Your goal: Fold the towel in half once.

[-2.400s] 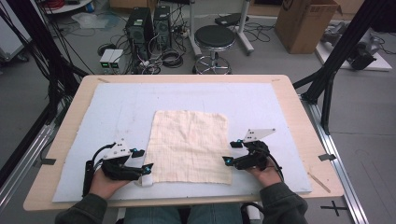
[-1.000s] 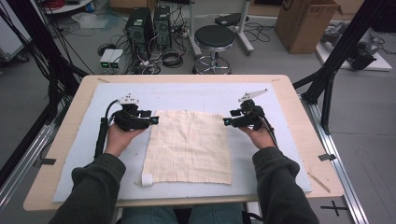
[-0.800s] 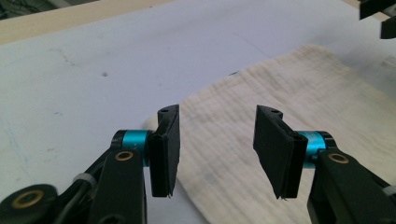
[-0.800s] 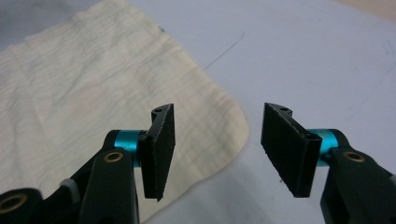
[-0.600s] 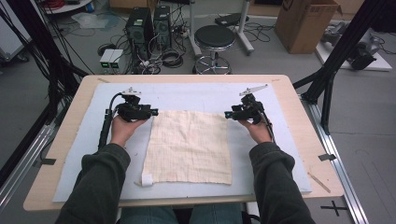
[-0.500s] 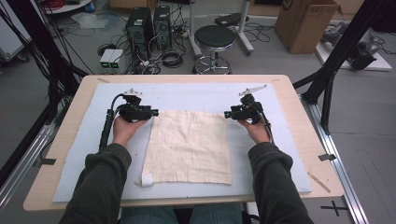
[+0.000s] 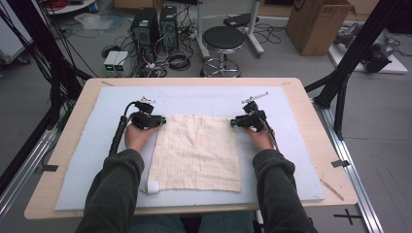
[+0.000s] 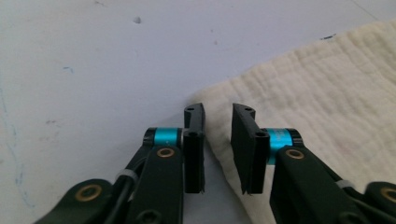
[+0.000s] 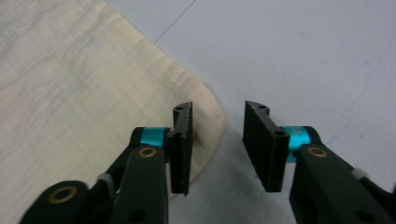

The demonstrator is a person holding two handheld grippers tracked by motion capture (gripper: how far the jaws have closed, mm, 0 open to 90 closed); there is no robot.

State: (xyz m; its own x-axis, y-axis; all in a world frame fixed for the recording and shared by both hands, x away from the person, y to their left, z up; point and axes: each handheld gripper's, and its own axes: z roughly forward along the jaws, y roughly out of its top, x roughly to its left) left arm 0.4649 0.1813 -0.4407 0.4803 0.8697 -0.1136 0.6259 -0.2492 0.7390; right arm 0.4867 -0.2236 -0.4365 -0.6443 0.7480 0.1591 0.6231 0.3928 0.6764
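Cloth point(image 7: 197, 153) far corners btwn closing L gripper point(image 8: 218, 144), R gripper point(image 9: 217, 144) jaws.

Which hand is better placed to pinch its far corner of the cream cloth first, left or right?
Left, probably. The left gripper already straddles the corner edge of the cream woven cloth, fingers closing. The right gripper has one finger over its corner, the other over the mat.

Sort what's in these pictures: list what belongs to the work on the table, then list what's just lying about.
In the job:
- cloth, spread flat on the table pad
- left gripper, jaws just closing over a far corner
- right gripper, likewise at the other far corner

Lying about:
- stool
- cardboard box
- computer towers
- floor cables
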